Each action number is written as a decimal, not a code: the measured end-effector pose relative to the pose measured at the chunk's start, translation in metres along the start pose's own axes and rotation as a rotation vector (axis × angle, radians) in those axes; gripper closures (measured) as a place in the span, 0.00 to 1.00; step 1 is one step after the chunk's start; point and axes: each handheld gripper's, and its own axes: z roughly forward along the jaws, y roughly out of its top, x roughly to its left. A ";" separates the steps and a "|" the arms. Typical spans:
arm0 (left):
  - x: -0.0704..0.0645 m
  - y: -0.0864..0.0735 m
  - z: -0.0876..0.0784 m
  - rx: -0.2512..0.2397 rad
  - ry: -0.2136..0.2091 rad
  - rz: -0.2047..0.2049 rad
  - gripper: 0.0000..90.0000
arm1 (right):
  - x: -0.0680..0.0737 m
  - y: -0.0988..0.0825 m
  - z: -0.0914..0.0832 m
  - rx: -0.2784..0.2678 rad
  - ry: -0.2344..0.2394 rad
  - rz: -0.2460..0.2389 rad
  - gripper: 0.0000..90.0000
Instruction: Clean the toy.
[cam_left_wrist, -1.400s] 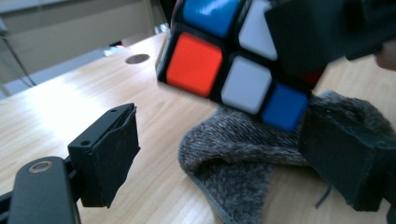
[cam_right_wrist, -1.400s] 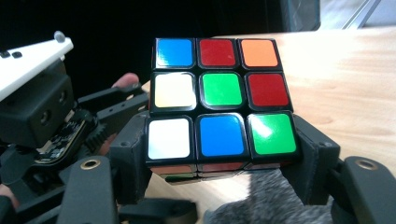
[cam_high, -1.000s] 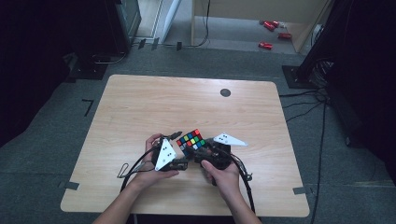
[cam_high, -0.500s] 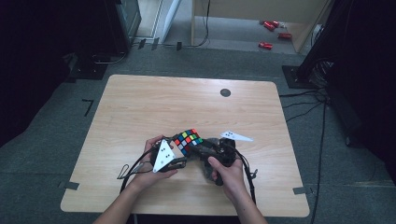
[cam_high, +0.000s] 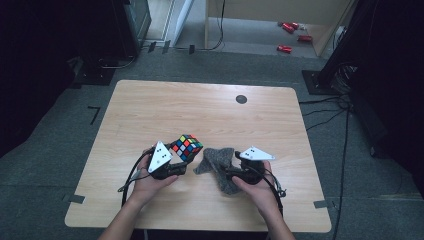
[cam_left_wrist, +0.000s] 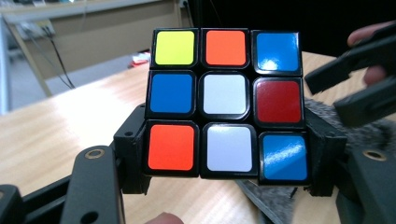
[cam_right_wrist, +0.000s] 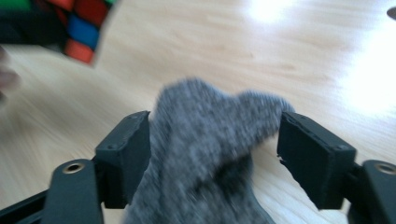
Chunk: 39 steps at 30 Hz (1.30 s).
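Near the tabletop's (cam_high: 150, 107) front edge, the left tool (cam_high: 181, 166) is clenched on a colour cube (cam_high: 186, 147), gripping its lower row on both sides and holding it clear of the wood. Just beside it lies a grey cloth (cam_high: 218, 162). The right tool (cam_high: 231, 174) has just been closing, the cloth bunched between its jaws; the far jaw looks not quite in contact.

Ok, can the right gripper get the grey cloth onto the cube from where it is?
Probably yes. The right gripper has the grey cloth between its jaws, beside the Rubik's cube held by the left gripper; nothing lies between them.
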 end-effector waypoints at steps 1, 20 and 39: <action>0.000 -0.001 0.000 0.013 -0.016 -0.011 0.39 | -0.001 -0.002 0.001 0.014 -0.010 -0.017 0.34; 0.008 -0.010 0.023 0.116 -0.101 -0.041 0.39 | -0.014 -0.013 0.008 -0.056 -0.056 0.009 0.84; -0.038 0.001 0.031 0.113 -0.242 0.150 0.39 | 0.024 0.022 -0.010 -0.243 0.219 0.146 0.83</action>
